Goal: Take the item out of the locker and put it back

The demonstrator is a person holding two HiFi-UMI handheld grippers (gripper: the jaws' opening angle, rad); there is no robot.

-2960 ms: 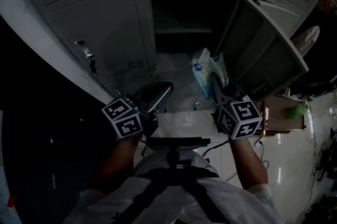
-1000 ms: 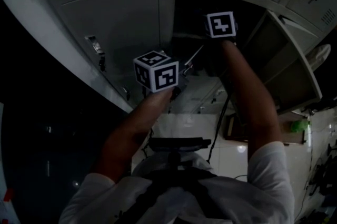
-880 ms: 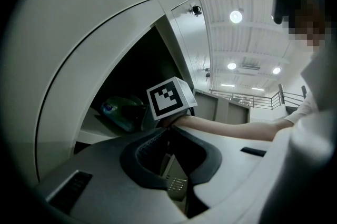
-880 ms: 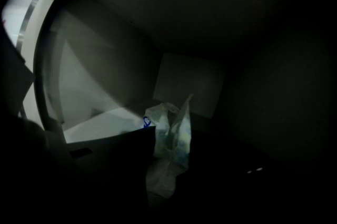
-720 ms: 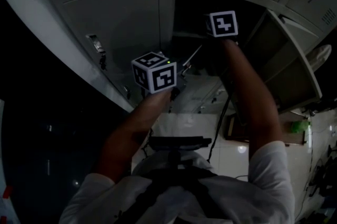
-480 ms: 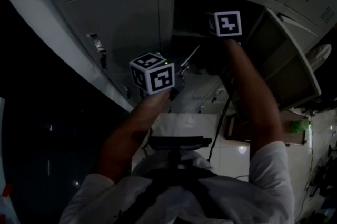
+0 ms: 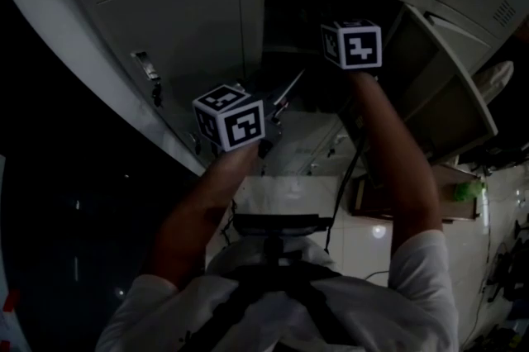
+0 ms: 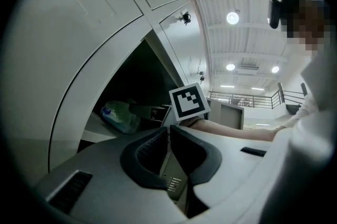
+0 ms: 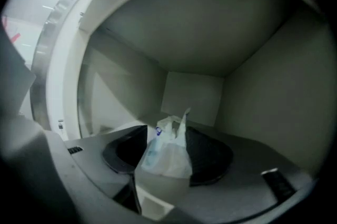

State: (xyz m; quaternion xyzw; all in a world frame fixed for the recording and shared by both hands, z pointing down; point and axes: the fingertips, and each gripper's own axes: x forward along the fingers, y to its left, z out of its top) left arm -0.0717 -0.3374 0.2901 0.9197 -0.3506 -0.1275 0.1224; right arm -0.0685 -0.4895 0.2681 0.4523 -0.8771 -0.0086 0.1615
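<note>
A whitish-green plastic bag (image 9: 167, 150) stands on the floor of the open locker compartment (image 9: 192, 89). My right gripper (image 9: 167, 136) is reached inside, its jaws just having been opening. The bag sits between the spread jaws and the pads do not press on it. In the head view only that gripper's marker cube (image 7: 352, 45) shows at the dark locker mouth (image 7: 297, 16). My left gripper (image 8: 169, 128) is shut and empty, held outside the locker and pointed at it. Its view shows the bag (image 8: 120, 115) and the right cube (image 8: 188, 102). The left cube (image 7: 229, 117) hangs lower left.
The locker's door (image 7: 430, 86) swings open at the right. Shut locker doors (image 7: 178, 36) with a latch (image 7: 145, 65) stand to the left, vented ones above. A dark stool (image 7: 277, 222) sits below me, and a wooden stand (image 7: 413, 193) with a green item (image 7: 464, 191) lies right.
Three seconds ago my right gripper held the bag in front of the locker; now the arm reaches inside and the bag is gone from the head view. The left cube drifted slightly down-left.
</note>
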